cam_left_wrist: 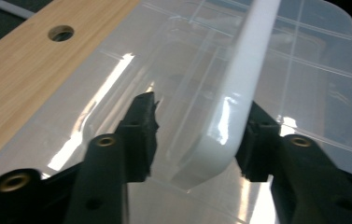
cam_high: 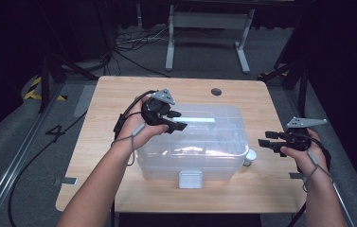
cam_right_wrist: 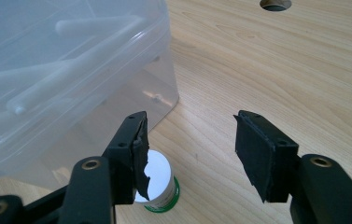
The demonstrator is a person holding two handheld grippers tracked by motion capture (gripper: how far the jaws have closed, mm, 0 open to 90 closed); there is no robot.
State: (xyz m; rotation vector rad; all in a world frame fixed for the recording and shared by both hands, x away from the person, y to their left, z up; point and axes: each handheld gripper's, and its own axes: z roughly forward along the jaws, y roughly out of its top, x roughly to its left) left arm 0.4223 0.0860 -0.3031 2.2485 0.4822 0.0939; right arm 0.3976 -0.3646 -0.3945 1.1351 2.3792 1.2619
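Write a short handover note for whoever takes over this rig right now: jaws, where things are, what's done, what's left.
Left gripper: jaws straddle the white handle on the clear storage box's lid; one jaw touches it, the other stands off, so no firm grip.
Right gripper: open, holding nothing, beside the box above a small white-capped jar on the wooden table.
Done: left reached the handle.
Left: probably close on the handle, then lift.

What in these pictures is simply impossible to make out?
- Contents of the clear box: high view, blurred by glare and the cloudy lid.
- Whether the left gripper presses the white handle: left gripper view, one pad sits behind the handle.
- Small white-capped container: right gripper view, its label is cut off by the bottom edge and partly covered by the right gripper.
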